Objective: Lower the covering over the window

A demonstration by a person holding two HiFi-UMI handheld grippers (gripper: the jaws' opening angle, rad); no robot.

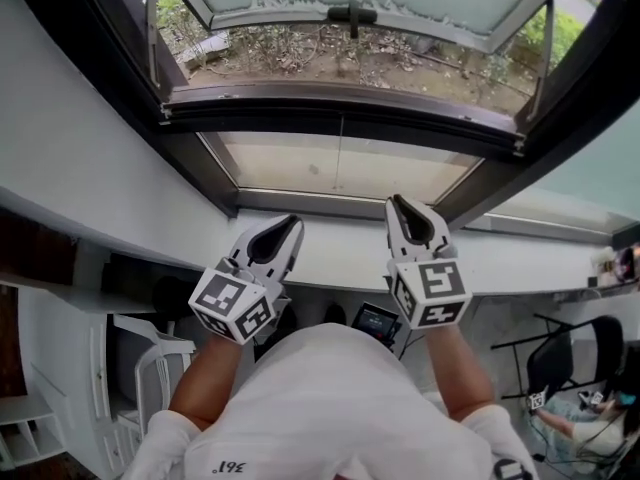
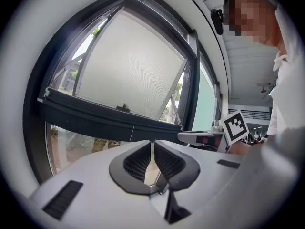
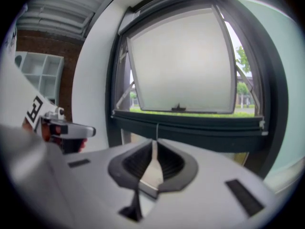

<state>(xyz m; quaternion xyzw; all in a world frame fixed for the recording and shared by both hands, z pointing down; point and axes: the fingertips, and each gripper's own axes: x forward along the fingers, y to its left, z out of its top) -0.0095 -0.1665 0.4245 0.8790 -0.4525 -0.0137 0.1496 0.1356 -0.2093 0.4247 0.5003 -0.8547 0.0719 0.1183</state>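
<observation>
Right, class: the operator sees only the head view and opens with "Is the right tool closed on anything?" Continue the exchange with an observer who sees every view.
Observer: Yes. In the right gripper view the right tool has its tips together on a thin cord that runs down across the dark frame.
Operator: And the left tool?
Observer: In the left gripper view its tips are together too, but I can't make out a cord between them.
Operator: Is the frosted sash covered?
Observer: No. The right gripper view shows it bare up to its top edge.

Open room below dark window crossbar [image 1: 300, 116]
</observation>
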